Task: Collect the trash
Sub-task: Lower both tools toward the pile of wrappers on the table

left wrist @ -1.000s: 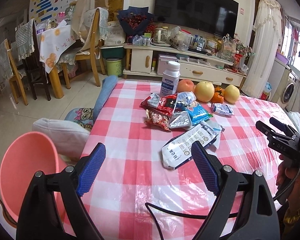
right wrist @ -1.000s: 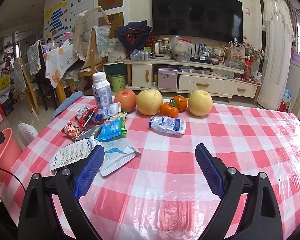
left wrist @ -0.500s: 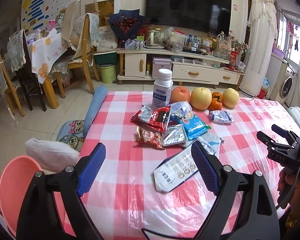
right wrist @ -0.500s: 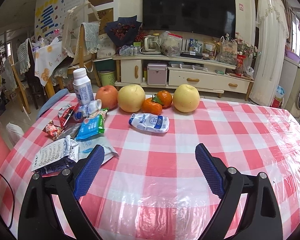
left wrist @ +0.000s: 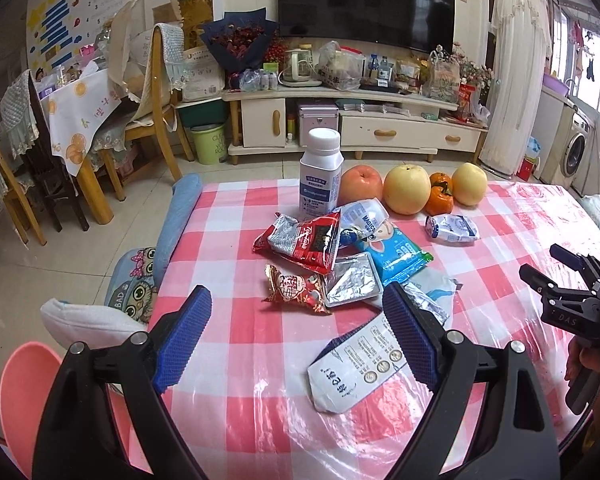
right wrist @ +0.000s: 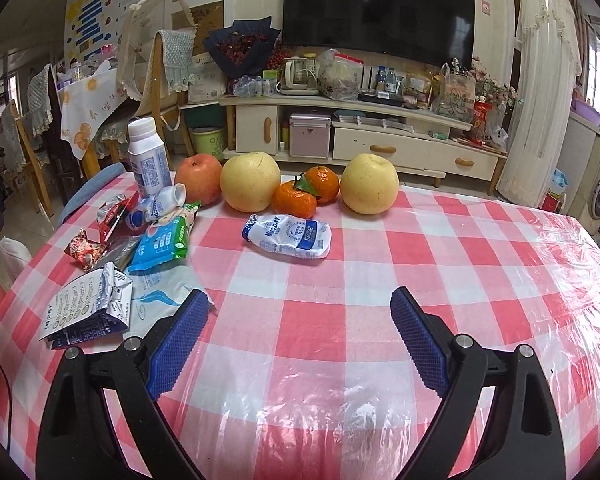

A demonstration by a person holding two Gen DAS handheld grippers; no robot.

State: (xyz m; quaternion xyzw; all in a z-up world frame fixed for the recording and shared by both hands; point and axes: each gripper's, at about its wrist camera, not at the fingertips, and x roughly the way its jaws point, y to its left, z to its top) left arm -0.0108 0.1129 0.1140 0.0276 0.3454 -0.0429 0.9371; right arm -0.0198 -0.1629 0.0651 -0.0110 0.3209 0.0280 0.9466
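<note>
Red-checked table (left wrist: 236, 364) holds the wrapper pile – 2 grippers hover wide open and empty, left gripper (left wrist: 296, 332) nearer, white pouch (left wrist: 360, 364) just under its right finger, long axis slanting up-right; right gripper (right wrist: 300, 332) well apart.

Red-and-white checked tablecloth (right wrist: 364, 264), blue wrapper (left wrist: 396, 254), pink bin (left wrist: 24, 396).

The left gripper (left wrist: 296, 330) now sits nearer the wrapper pile (left wrist: 324, 256), its view shifted right, so the pink bin (left wrist: 24, 392) shows less. The right gripper (right wrist: 300, 328) has closed on the milk pouch (right wrist: 288, 236).
</note>
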